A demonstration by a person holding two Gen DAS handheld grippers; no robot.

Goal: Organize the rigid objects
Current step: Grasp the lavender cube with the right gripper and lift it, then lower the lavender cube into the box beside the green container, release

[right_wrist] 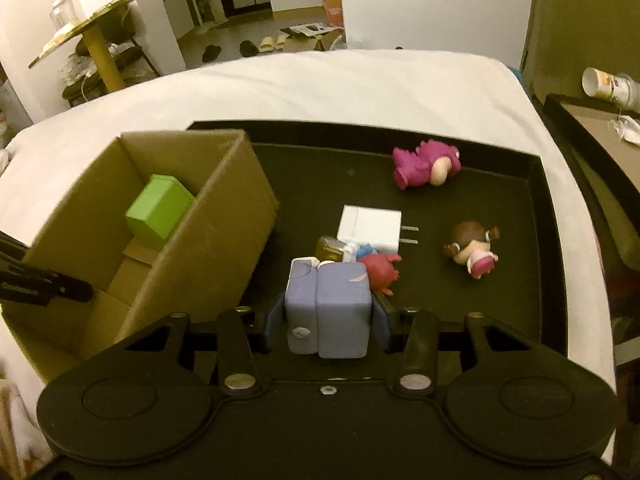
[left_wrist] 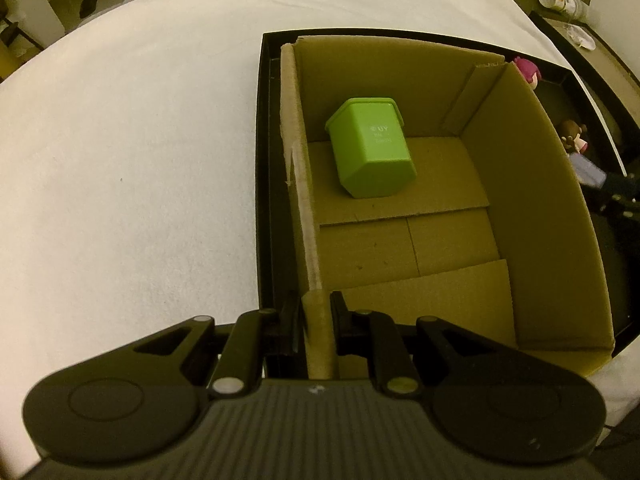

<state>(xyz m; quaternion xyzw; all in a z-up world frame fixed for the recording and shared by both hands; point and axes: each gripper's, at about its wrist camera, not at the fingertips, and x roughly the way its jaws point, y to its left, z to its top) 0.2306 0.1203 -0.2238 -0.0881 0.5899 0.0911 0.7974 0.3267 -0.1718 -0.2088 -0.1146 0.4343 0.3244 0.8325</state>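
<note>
Holding the near wall of the cardboard box (left_wrist: pixel 400 208), the left hand-held gripper (left_wrist: pixel 316 312) is clenched on that wall's edge, one finger inside and one outside, seemingly to steady the box. The box stands in the left part of a black tray (right_wrist: pixel 536 200) that lies on a bed (right_wrist: pixel 320 84) with a white cover.

At the tray's near edge, the right hand-held gripper (right_wrist: pixel 328 320) grips a pale purple block (right_wrist: pixel 328 304), its fingers pressed against the block's two sides. The block is not in the box yet; it sits just right of the box's right wall.

Only one thing appears sorted so far: a green tub (left_wrist: pixel 372 148) lies on its side on the box floor, toward the far wall.

Several things are left loose on the tray. Just beyond the purple block is a small cluster: a red figure (right_wrist: pixel 380 268), a yellowish item (right_wrist: pixel 330 248) too hidden to name, and a white plug (right_wrist: pixel 370 230) with its prongs pointing right. Right of these lies a brown-haired doll (right_wrist: pixel 472 248), and toward the tray's far edge a magenta plush figure (right_wrist: pixel 424 164).

By this count the task looks early: one item boxed, one in hand, about five to go.
</note>
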